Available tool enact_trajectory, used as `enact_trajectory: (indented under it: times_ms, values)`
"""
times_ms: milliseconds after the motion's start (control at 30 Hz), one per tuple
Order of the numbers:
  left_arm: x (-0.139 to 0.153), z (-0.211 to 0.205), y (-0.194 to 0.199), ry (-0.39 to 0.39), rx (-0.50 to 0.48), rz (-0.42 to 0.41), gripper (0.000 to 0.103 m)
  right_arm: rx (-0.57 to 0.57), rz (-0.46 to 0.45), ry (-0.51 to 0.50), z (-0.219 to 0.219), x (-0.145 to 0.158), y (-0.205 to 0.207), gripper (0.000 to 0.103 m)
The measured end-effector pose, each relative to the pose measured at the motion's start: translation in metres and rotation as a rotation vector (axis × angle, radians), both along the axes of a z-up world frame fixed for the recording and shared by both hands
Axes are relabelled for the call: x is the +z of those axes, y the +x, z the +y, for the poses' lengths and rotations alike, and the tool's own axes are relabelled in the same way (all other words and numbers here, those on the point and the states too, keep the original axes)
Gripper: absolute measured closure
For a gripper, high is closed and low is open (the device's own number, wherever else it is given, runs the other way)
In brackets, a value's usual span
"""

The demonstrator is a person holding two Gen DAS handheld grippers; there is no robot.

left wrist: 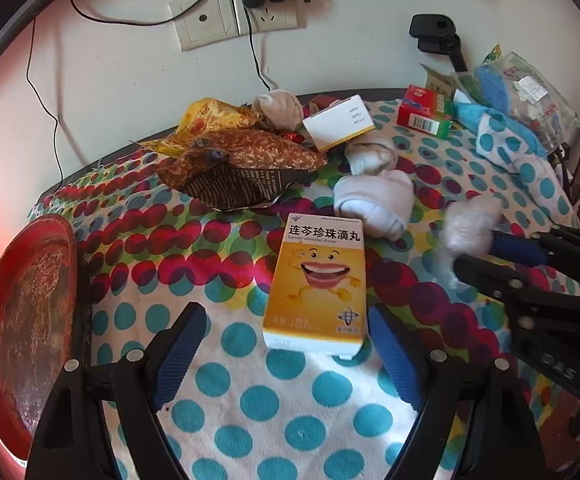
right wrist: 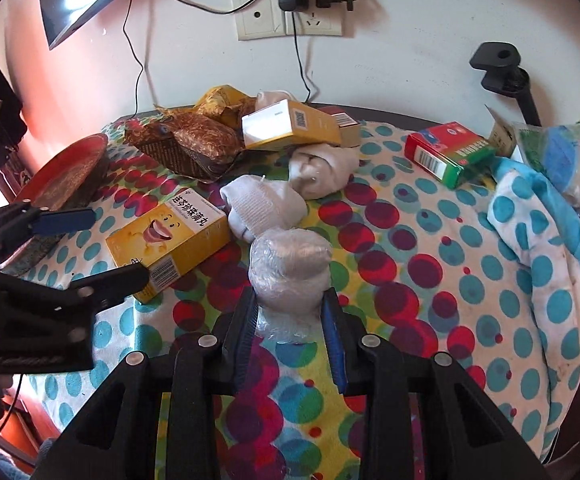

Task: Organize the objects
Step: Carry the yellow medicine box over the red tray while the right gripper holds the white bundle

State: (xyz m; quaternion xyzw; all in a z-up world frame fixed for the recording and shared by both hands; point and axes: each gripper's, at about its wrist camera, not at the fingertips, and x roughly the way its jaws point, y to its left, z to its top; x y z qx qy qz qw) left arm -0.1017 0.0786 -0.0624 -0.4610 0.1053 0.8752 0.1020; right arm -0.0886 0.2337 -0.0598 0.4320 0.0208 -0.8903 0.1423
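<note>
- The right gripper (right wrist: 290,320) has its jaws closed around a plastic-wrapped bundle (right wrist: 287,268), holding it just above the dotted cloth (right wrist: 402,240) on the tabletop.
- The left gripper (left wrist: 285,344) has its jaws wide apart, with nothing held.
- A yellow box with a smiley face (left wrist: 317,280) lies flat on the cloth, its near end between the left fingers.
- Two white rolled socks (right wrist: 263,208) sit just behind the bundle.
- A red and green box (right wrist: 448,152) lies farther back on the right.
- A red plate (left wrist: 29,312) is at the left edge.

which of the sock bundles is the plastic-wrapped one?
The plastic-wrapped bundle clamped in the right gripper; the bare white sock rolls behind it lie loose on the cloth.
</note>
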Motion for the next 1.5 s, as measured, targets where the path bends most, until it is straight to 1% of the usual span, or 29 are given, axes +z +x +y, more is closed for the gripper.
enact_trajectory:
  times_ms: [100,200,267,300,333,367,400,467,600,667,800,1000,1133,1300,1500]
  values:
    - [-0.008,0.003,-0.007,-0.019,-0.011,-0.01,0.017,-0.004,0.006,-0.004,0.002,-0.001,0.002,0.074]
    - [-0.012,0.005,-0.011,-0.041,0.006,0.024,0.018,-0.011,0.006,-0.023,0.004,-0.002,0.002,0.074]
    - [-0.017,0.003,-0.015,-0.031,0.013,0.003,0.019,-0.015,0.005,-0.033,0.004,-0.002,0.002,0.074]
    - [-0.018,0.002,-0.016,-0.02,0.009,-0.003,0.027,-0.018,0.006,-0.038,0.004,-0.002,0.003,0.074]
    - [-0.019,0.002,-0.015,-0.015,0.007,-0.003,0.045,-0.016,0.003,-0.04,0.004,-0.002,0.003,0.074]
    - [-0.02,0.002,-0.016,-0.019,0.004,-0.011,0.046,-0.016,0.0,-0.04,0.004,-0.003,0.002,0.074]
    - [-0.02,0.002,-0.015,-0.023,0.003,-0.016,0.046,-0.018,0.002,-0.04,0.005,-0.003,0.003,0.073]
    - [-0.017,0.001,-0.012,-0.016,0.005,0.005,0.046,-0.021,0.002,-0.044,0.005,-0.002,0.004,0.074]
    - [-0.007,-0.002,-0.005,-0.031,0.012,0.04,0.046,-0.029,0.003,-0.042,0.005,-0.002,0.006,0.073]
    - [-0.001,-0.007,-0.001,-0.025,0.011,0.046,0.046,-0.033,0.005,-0.04,0.005,-0.001,0.007,0.074]
    - [0.01,-0.02,0.008,-0.04,0.022,0.076,0.046,-0.041,0.009,-0.038,0.005,0.001,0.012,0.073]
    - [0.029,-0.058,0.017,-0.028,0.086,0.105,0.046,-0.053,0.018,-0.023,0.001,0.004,0.017,0.073]
    - [0.036,-0.091,0.022,-0.04,0.14,0.12,0.046,-0.064,0.023,-0.012,0.0,0.006,0.021,0.073]
    - [0.04,-0.141,0.027,-0.023,0.23,0.114,0.046,-0.084,0.023,-0.006,0.0,0.008,0.025,0.073]
    - [0.051,-0.209,0.026,-0.02,0.351,0.13,0.046,-0.103,0.02,0.013,0.002,0.009,0.028,0.073]
